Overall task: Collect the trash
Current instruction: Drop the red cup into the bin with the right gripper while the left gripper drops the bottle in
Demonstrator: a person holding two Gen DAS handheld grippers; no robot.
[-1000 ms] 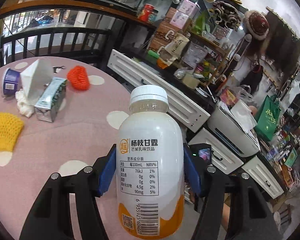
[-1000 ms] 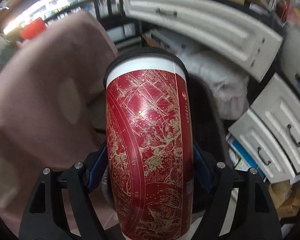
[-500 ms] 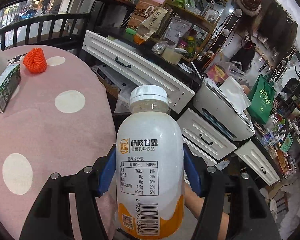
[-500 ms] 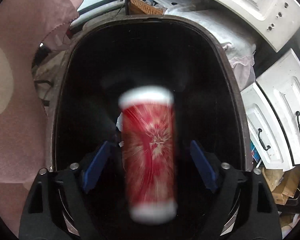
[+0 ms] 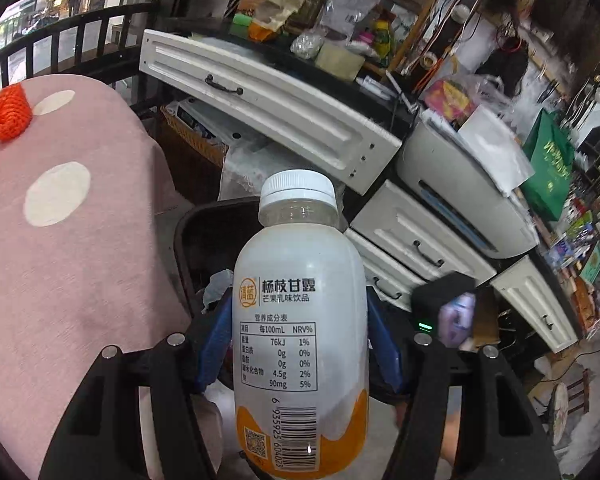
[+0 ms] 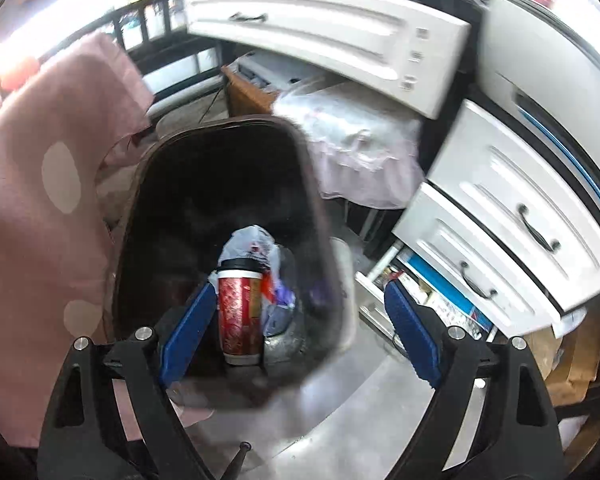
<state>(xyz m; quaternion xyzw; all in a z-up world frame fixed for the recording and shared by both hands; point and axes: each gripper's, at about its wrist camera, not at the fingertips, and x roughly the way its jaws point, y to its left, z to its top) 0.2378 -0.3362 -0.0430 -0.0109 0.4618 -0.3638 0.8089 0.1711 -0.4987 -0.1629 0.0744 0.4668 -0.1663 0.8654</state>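
My left gripper (image 5: 300, 340) is shut on a white drink bottle (image 5: 300, 332) with an orange base and a white cap, held upright. Behind the bottle shows the dark rim of a trash bin (image 5: 188, 232). In the right wrist view my right gripper (image 6: 296, 332) stands open with nothing between its blue pads, above the near end of the black trash bin (image 6: 324, 216). A red patterned cup (image 6: 240, 316) with a black lid lies inside the bin beside crumpled plastic bags (image 6: 260, 248).
A pink table cloth with white dots (image 5: 60, 240) hangs left of the bin, with an orange net sleeve (image 5: 10, 116) on it. White drawer fronts (image 6: 512, 216) and a white panel (image 5: 260, 104) crowd the right and back. Another gripper's device (image 5: 452, 312) shows lower right.
The red cup left my right gripper and dropped into the bin; the jaws spread apart. My left gripper carried the bottle off the table towards the bin, which now shows behind it.
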